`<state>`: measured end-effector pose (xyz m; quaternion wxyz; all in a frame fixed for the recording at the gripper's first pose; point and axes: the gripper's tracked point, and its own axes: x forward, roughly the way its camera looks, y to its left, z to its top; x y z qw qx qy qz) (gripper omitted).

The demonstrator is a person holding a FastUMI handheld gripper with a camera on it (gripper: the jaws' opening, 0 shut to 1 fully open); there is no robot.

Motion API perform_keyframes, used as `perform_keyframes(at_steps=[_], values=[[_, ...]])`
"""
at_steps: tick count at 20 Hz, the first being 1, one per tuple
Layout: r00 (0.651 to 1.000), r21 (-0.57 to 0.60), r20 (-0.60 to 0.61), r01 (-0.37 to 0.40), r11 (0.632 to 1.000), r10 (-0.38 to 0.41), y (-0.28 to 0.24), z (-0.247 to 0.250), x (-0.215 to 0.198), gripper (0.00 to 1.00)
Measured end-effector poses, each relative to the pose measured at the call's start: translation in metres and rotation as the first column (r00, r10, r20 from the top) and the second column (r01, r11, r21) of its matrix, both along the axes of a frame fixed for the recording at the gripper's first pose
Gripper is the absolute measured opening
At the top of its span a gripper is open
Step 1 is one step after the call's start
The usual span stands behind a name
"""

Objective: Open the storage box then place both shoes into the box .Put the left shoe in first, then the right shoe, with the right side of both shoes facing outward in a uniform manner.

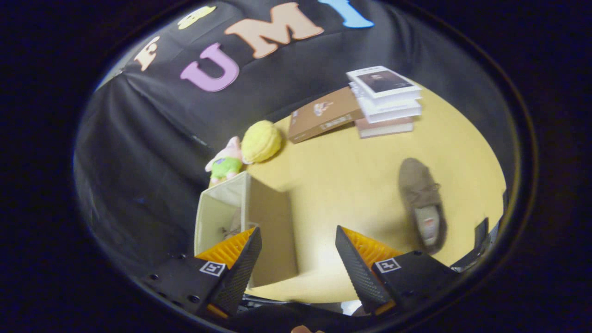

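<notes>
hovering over a yellow table [351, 185] with the gripper [298, 254] spread wide, fingers well apart and pinching nothing, only bare tabletop and the box's side showing in the gap between them.

starting at the left: black cloth wall [138, 162] dropping behind the table's left edge. tucked against that edge, an open beige storage box [240, 217], its mouth gaping, its tan side wall [273, 231] turned toward the middle of the table. lying inside the box, partly hidden behind the left finger [240, 263], a brownish shoe [233, 225]; too little visible to tell which way it faces. left finger overlapping the box's near corner, touching or not cannot be told.

just beyond the box, along the same edge toward the far side, a small plush toy [225, 163] in pink and green, and touching it, a round yellow fuzzy ball [261, 141].

further right, at the table's far edge, a flat brown book [323, 115] lying tilted, its corner just beside a stack of books [386, 99], white ones on top, a pinkish one at the bottom.

right of the middle, well apart from the box, a second tan shoe [423, 203] resting on the tabletop, lengthwise pointing away, opening and insole showing at its near end. just ahead of and beyond the right finger [358, 263], not touching it.

near the table's right edge, a dark upright object [481, 231], too cut off to identify.
</notes>
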<state>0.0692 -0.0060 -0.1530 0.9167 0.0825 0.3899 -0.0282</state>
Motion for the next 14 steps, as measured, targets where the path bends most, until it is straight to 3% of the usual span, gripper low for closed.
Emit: perform_keyframes(at_steps=[5,14], values=[[0.989,-0.078,-0.004,0.148,0.986,-0.148,-0.107,0.008,-0.012,1.00],[0.975,-0.183,-0.178,0.097,0.978,-0.130,-0.178,-0.047,-0.013,1.00]])
